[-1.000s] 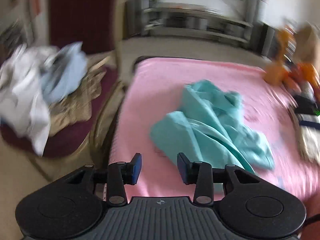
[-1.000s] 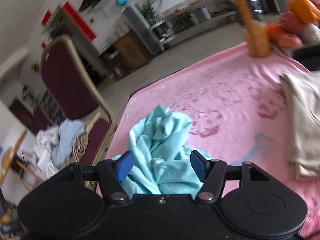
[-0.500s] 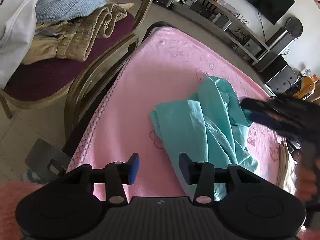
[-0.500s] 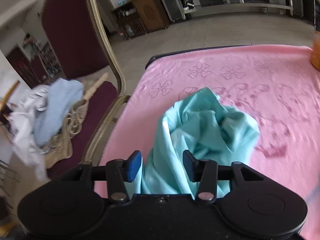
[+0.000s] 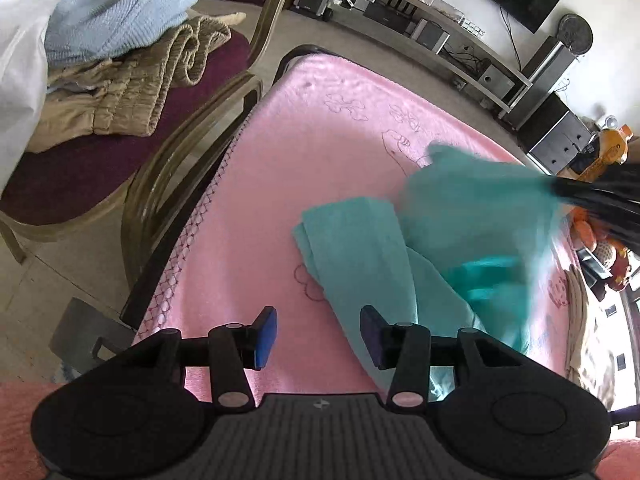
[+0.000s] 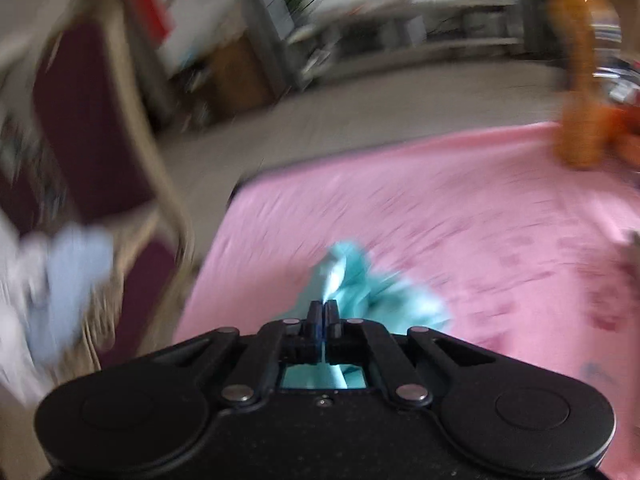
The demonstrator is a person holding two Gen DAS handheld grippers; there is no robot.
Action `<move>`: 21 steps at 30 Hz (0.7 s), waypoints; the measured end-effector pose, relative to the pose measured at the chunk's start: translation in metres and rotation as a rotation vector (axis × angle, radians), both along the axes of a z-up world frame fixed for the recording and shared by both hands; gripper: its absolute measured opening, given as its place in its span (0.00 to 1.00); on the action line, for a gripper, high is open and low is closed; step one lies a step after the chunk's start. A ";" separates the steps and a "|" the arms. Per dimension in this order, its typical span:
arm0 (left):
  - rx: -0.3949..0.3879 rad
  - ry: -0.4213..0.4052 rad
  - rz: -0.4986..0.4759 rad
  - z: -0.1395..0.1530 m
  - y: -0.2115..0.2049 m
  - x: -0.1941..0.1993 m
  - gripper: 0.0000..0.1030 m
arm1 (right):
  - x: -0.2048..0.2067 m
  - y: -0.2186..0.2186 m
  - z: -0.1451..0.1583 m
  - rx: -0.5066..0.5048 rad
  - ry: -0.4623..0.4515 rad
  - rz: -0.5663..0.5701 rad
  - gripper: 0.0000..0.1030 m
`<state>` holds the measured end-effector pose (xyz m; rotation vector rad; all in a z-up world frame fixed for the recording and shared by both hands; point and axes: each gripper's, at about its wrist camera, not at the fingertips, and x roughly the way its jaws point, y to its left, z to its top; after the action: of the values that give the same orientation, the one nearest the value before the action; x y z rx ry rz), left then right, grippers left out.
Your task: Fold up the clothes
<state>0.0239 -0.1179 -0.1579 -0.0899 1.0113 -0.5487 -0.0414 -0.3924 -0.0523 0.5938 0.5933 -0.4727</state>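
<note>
The right gripper (image 6: 323, 307) is clamped tight on a pinch of the teal garment (image 6: 360, 288): its jaws have just been closing, and a thin fold of cloth now shows between the pads, with more of it trailing forward onto the pink blanket (image 6: 460, 208). This view is smeared with motion, so exactly which edge or corner it has caught cannot be told. The left gripper (image 5: 318, 330) hangs with its jaws parted and nothing between them, low over the blanket, its right fingertip (image 5: 370, 330) just at the near strip of the garment (image 5: 360, 248). From that side the cloth lies bunched in the middle of the blanket, part of it lifted and blurred toward the right gripper (image 5: 592, 196) at the far right. The step in hand looks like spreading the piece flat before any fold. To do it well, the left gripper should probably take the near flat strip at its end, and the two should draw apart gently until the cloth lies smooth. Pulling too hard risks dragging the blanket. A chair (image 5: 192, 152) heaped with other clothes (image 5: 120, 40) stands just beside the blanket's left edge.
</note>
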 end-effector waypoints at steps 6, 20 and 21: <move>0.061 -0.055 -0.055 0.003 -0.013 -0.018 0.43 | -0.159 -0.065 0.002 0.050 -0.091 -0.345 0.01; 0.155 -0.045 -0.175 0.002 -0.061 -0.069 0.50 | -0.250 -0.097 -0.076 0.257 -0.103 -0.355 0.41; 0.160 -0.041 -0.165 0.002 -0.061 -0.068 0.56 | -0.248 -0.097 -0.077 0.268 -0.111 -0.339 0.41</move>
<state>-0.0441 -0.1788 -0.1555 0.1474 1.0250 -0.6147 -0.2899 -0.4897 -0.1294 0.9782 0.4533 -0.6793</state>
